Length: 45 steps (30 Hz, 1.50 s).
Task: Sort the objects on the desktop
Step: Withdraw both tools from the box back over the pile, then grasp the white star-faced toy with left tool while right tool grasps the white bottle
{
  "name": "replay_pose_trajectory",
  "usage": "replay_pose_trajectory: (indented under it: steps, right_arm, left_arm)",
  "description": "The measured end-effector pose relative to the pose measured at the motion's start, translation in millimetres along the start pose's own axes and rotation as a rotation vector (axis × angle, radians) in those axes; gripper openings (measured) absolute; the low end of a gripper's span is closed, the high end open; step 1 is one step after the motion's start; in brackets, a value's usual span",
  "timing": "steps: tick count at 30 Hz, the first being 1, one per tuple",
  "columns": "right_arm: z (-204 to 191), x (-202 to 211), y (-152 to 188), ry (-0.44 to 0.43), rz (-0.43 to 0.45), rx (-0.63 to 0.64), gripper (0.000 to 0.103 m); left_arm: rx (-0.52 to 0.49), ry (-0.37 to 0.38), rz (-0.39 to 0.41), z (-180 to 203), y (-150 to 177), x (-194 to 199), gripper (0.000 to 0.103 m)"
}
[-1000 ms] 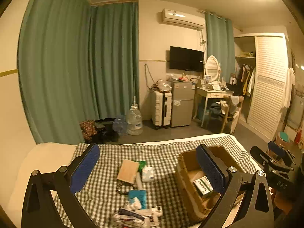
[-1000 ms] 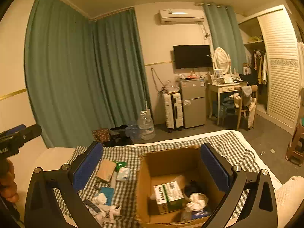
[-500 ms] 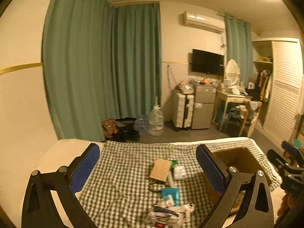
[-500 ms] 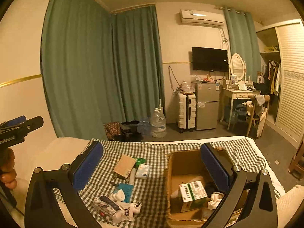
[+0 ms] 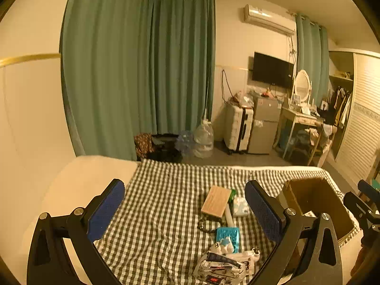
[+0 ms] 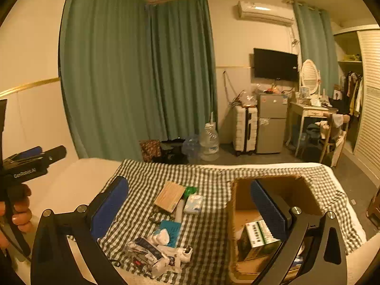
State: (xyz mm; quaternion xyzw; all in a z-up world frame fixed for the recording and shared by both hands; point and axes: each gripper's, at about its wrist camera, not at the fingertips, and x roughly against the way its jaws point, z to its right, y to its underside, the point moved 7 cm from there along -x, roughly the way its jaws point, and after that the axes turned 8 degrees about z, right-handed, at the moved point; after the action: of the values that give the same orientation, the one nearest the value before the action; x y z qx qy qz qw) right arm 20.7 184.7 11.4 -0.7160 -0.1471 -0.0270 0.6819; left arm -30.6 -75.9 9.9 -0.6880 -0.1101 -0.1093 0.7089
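Note:
Loose items lie on a checked cloth (image 5: 166,204): a tan flat box (image 5: 216,201) (image 6: 169,196), a white tissue pack (image 5: 240,206) (image 6: 194,203), a teal packet (image 5: 226,235) (image 6: 170,230), and crumpled white wrappers (image 5: 222,263) (image 6: 152,254) at the near edge. An open cardboard box (image 5: 315,201) (image 6: 239,204) stands to the right and holds a green-and-white carton (image 6: 257,234). My left gripper (image 5: 184,210) is open and empty above the cloth. My right gripper (image 6: 190,207) is open and empty, with its right finger over the box.
The cloth covers a bed with bare white mattress (image 5: 78,182) to the left. Beyond the far edge are water jugs (image 5: 201,140), a suitcase (image 5: 237,128), a small fridge (image 5: 264,123), a dressing table (image 5: 301,118) and green curtains (image 5: 142,71).
Both grippers have swung left. The loose items have shifted rightward in both views, and the cardboard box now sits at the right of each view. Both grippers stay open.

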Motion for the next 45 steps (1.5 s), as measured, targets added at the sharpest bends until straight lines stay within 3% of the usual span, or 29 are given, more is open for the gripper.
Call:
replay_pose_trajectory:
  steps: [5, 9, 18, 22, 26, 31, 33, 35, 41, 44, 45]
  right_arm:
    - [-10, -26, 25, -0.031, -0.058, 0.029, 0.103]
    - [-16, -45, 48, -0.053, -0.109, 0.049, 0.103]
    - [-21, -89, 108, -0.094, -0.275, 0.049, 0.103]
    - [-19, -107, 137, -0.073, -0.353, 0.064, 0.103]
    - [-21, -126, 165, -0.081, -0.431, 0.075, 0.102]
    - [-17, -151, 194, -0.071, -0.518, 0.043, 0.086]
    - [-14, -160, 208, -0.064, -0.559, 0.036, 0.073]
    - [-9, -165, 220, -0.057, -0.598, 0.019, 0.067]
    - [2, -177, 242, -0.052, -0.673, -0.051, 0.062]
    - [2, -183, 257, -0.063, -0.723, -0.058, 0.040]
    - [1, -184, 261, -0.068, -0.733, -0.057, 0.039]
  left_arm:
    - [0.014, -0.001, -0.090, -5, 27, -31, 0.103]
    - [0.012, 0.079, -0.145, 2, 49, -47, 0.103]
    - [-0.064, 0.079, -0.310, 22, 104, -97, 0.103]
    - [-0.023, 0.105, -0.394, 24, 128, -121, 0.103]
    - [-0.044, 0.107, -0.454, 30, 149, -137, 0.103]
    - [-0.093, 0.134, -0.520, 46, 175, -154, 0.103]
    - [-0.098, 0.142, -0.556, 50, 187, -162, 0.103]
    - [-0.097, 0.146, -0.586, 52, 197, -169, 0.103]
    - [-0.119, 0.190, -0.665, 70, 226, -182, 0.103]
    - [-0.128, 0.217, -0.693, 79, 240, -186, 0.103]
    - [-0.110, 0.239, -0.709, 81, 245, -188, 0.103]
